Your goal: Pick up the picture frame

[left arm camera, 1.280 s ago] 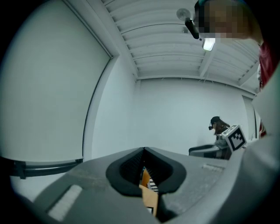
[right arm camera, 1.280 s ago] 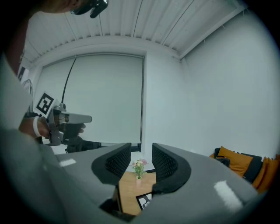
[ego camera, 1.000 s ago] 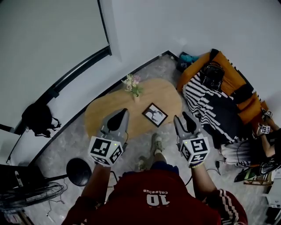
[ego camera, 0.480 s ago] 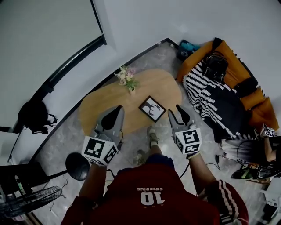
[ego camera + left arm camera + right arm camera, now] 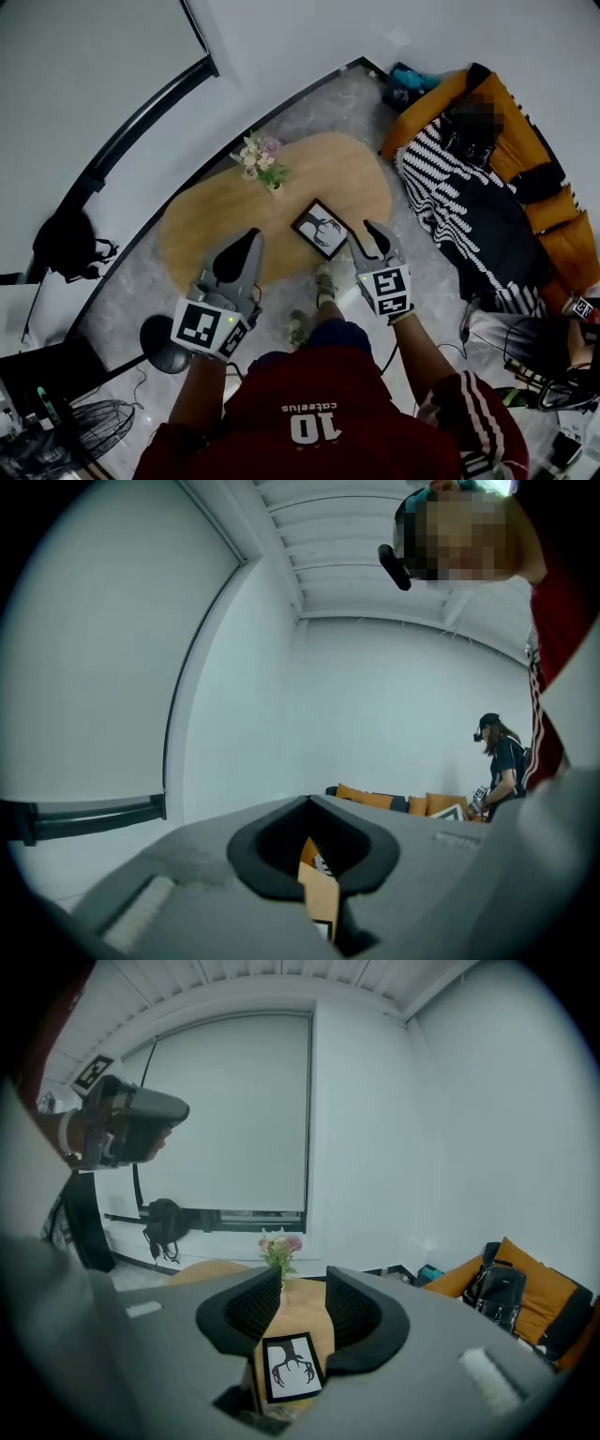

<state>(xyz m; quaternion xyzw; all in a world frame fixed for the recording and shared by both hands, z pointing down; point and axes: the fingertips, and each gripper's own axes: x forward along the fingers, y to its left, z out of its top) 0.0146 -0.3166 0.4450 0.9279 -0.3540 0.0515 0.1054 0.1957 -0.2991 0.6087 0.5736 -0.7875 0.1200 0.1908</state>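
A black picture frame [image 5: 321, 230] with an antler print lies flat near the front edge of the oval wooden table [image 5: 202, 220]. My right gripper [image 5: 367, 236] hovers open just right of it, apart from it. In the right gripper view the picture frame [image 5: 291, 1368] shows low between the spread jaws of the right gripper [image 5: 302, 1283]. My left gripper [image 5: 246, 242] hangs over the table's front edge, left of the frame. In its own view the left gripper [image 5: 309, 803] has its jaw tips together with nothing held.
A small vase of flowers [image 5: 259, 161] stands on the table behind the frame. A sofa with orange cushions and a striped blanket [image 5: 469, 216] fills the right. A black stool [image 5: 159, 339], a fan [image 5: 66, 439] and a backpack [image 5: 66, 246] are at left. Another person [image 5: 502, 761] stands far off.
The person has stepped closer to the table. Both grippers have advanced, and the right one now sits right beside the frame. Neither gripper has changed its state.
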